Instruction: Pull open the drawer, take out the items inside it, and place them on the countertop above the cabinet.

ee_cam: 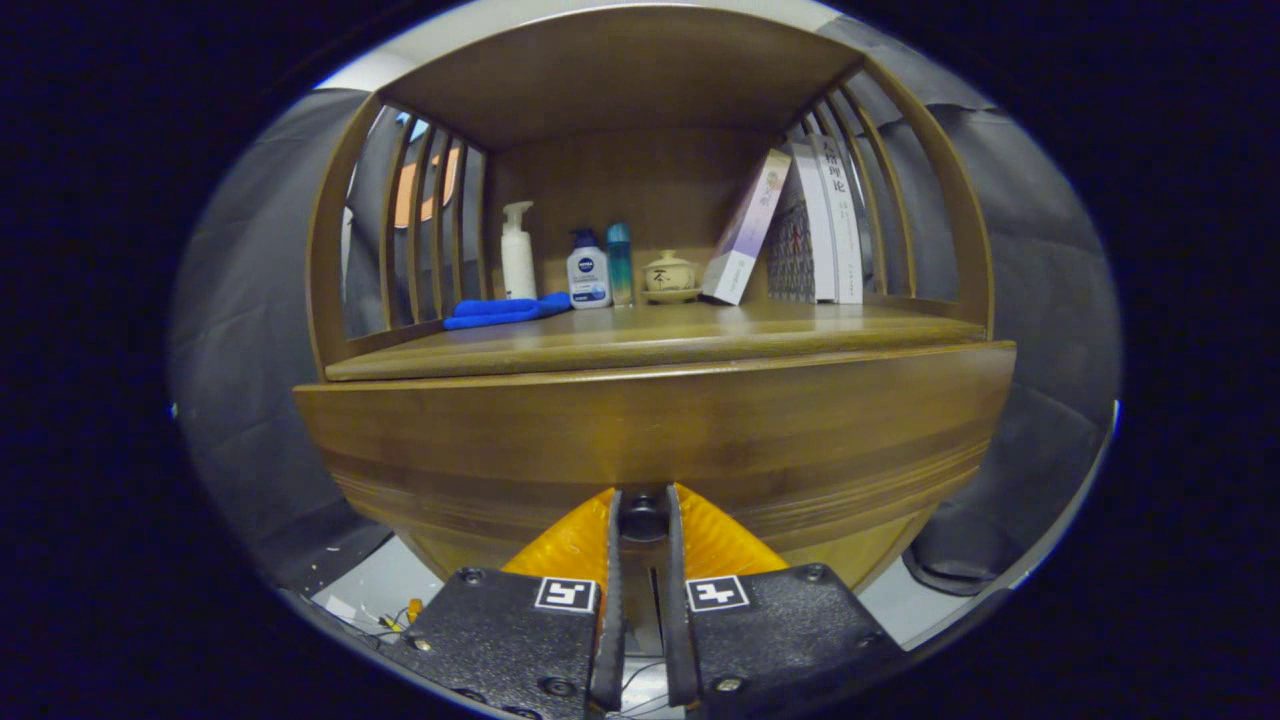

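The inside of the drawer [655, 420] is hidden, since only its closed wooden front is seen, and the items in it cannot be made out. The drawer's long axis runs side to side, with its front facing the tongs [643, 515]. A dark round knob [643, 512] at the lower middle of that front is partly covered by the tongs, which are clenched on it, a finger pressed at each side. Above the drawer the bench [650, 335] is seen, where a blue cloth [505, 311] lies toward the left, beside a white pump bottle [517, 252]. Next come a lotion bottle [588, 270], a slim teal bottle [620, 263] and a small lidded pot [670, 274] on a saucer. At the right, books [815, 225] lean against the slatted side, their lower parts cut off by a tilted box [745, 228]
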